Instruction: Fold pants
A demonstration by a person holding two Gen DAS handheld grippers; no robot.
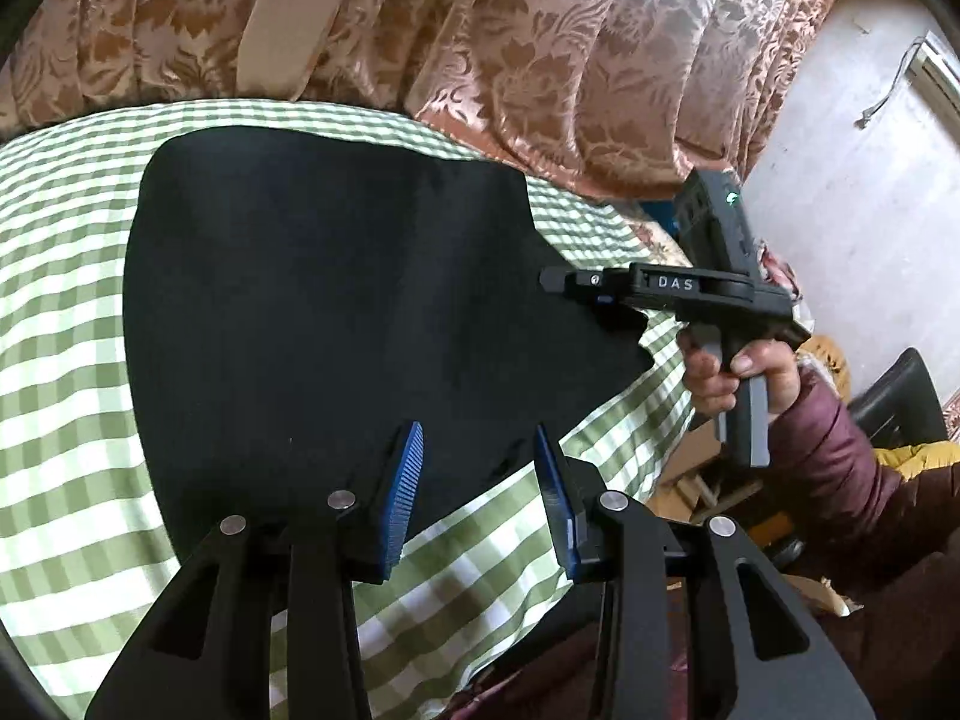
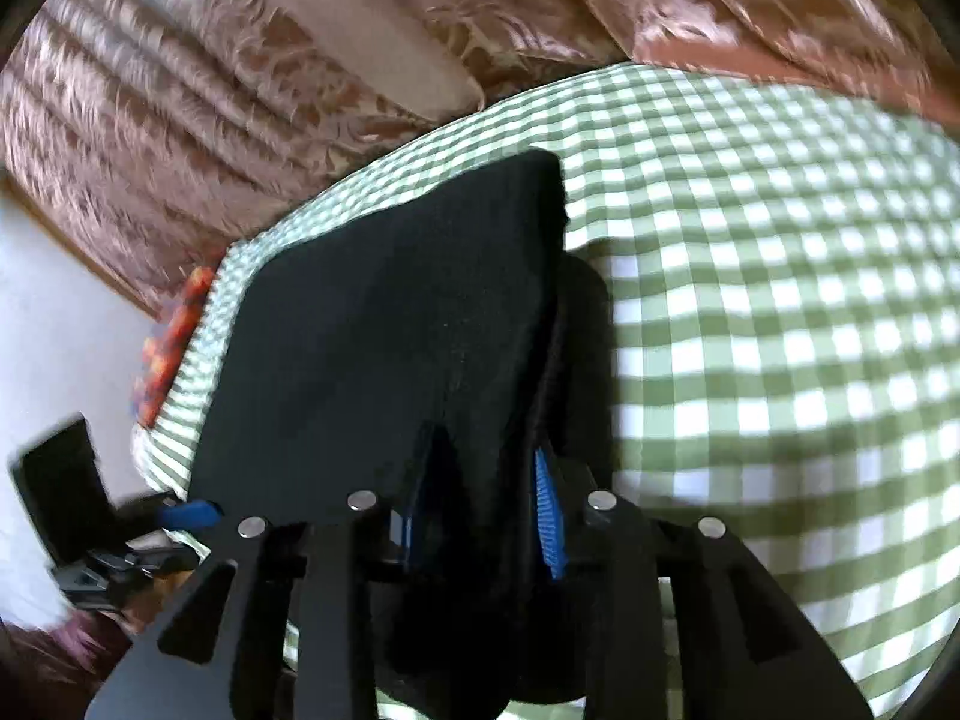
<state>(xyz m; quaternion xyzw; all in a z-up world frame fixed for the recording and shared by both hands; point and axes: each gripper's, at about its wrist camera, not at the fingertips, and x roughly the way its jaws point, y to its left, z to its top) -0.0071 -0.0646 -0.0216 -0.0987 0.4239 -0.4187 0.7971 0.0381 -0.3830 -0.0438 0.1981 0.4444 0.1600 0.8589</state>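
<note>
Black pants (image 1: 336, 300) pinched by right claw (image 1: 555, 282) marked "DAS"; left claw (image 1: 480, 450) spread, empty.

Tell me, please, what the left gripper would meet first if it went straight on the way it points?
Most likely the black pants. The left gripper stands open, its fingers over the near edge of the cloth, which lies on the checked sheet. Depth is unclear, so how soon it would touch cannot be told.

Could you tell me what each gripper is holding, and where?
The right gripper grips the pants at their right edge, cloth bunched between its pads. The left gripper is open over the near edge, holding nothing.
</note>
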